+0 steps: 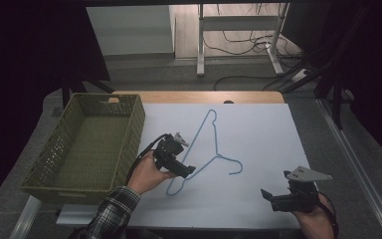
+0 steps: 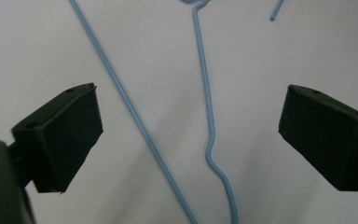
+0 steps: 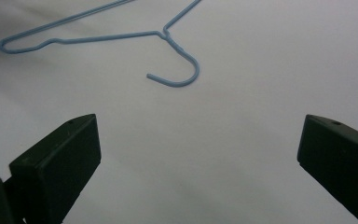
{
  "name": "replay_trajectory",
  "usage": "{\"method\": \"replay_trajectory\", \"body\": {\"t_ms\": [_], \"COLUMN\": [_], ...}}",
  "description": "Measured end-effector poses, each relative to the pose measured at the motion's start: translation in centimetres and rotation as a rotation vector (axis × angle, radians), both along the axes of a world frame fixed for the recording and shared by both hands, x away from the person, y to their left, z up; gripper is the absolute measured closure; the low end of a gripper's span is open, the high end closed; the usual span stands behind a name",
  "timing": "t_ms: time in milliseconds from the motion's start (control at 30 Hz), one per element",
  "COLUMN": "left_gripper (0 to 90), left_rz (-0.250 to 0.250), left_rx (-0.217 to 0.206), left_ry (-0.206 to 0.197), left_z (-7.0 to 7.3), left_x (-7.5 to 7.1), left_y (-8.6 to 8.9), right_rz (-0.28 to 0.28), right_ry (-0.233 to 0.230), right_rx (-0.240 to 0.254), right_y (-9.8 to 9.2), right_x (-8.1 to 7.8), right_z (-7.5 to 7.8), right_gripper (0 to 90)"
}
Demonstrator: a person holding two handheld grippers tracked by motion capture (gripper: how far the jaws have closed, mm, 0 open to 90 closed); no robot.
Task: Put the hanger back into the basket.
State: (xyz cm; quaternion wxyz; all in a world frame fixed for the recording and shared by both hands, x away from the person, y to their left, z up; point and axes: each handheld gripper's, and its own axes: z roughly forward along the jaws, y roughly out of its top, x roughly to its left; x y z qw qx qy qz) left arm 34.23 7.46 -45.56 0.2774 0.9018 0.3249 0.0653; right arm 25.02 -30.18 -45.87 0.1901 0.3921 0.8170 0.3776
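Observation:
A light blue wire hanger (image 1: 206, 144) lies flat on the white table top (image 1: 258, 134), its hook (image 1: 236, 167) pointing to the right. My left gripper (image 1: 184, 172) hovers over the hanger's near end, open, with two of the hanger's wires (image 2: 135, 116) running between its jaws. In the right gripper view the hook (image 3: 182, 70) lies ahead on the bare white surface. My right gripper (image 1: 273, 196) sits near the table's front right edge, open and holding nothing.
A green woven basket (image 1: 54, 177) stands at the table's left side, with nothing visible inside. A wooden strip (image 1: 199, 97) shows along the table's far edge. Beyond it are a desk frame (image 1: 238, 22) and cables on the floor.

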Motion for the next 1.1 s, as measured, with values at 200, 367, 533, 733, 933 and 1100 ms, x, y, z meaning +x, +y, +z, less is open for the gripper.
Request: {"method": "replay_trajectory", "body": {"t_ms": [200, 367, 533, 733, 933, 1100], "left_gripper": [13.5, 20.6, 36.9, 59.9, 70.3, 73.0], "left_rz": [-0.028, -0.045, -0.054, -0.026, -0.003, 0.009], "left_rx": [0.028, 0.061, 0.094, 0.076, 0.070, 0.070], "left_ry": [0.002, -0.007, 0.016, 0.070, 0.096, 0.111], "left_z": [-0.5, -0.9, -1.8, -3.2, -4.4, -5.4], "left_x": [0.7, 1.1, 1.9, 2.7, 3.1, 3.1], "left_y": [-1.9, -3.3, -5.1, -5.8, -5.7, -5.7], "right_rz": [0.009, 0.013, 0.018, 0.023, 0.034, 0.034], "right_ry": [0.006, 0.007, 0.013, 0.016, 0.024, 0.024], "right_rx": [-0.009, -0.013, -0.014, -0.018, -0.029, -0.030], "right_y": [0.1, 0.1, 0.2, 0.2, 0.4, 0.4], "right_x": [0.0, 0.0, 0.0, 0.1, 0.1, 0.1], "right_z": [-0.1, -0.1, -0.2, -0.3, -0.4, -0.4], "right_gripper": [0.0, 0.0, 0.0, 0.0, 0.0, 0.0]}}
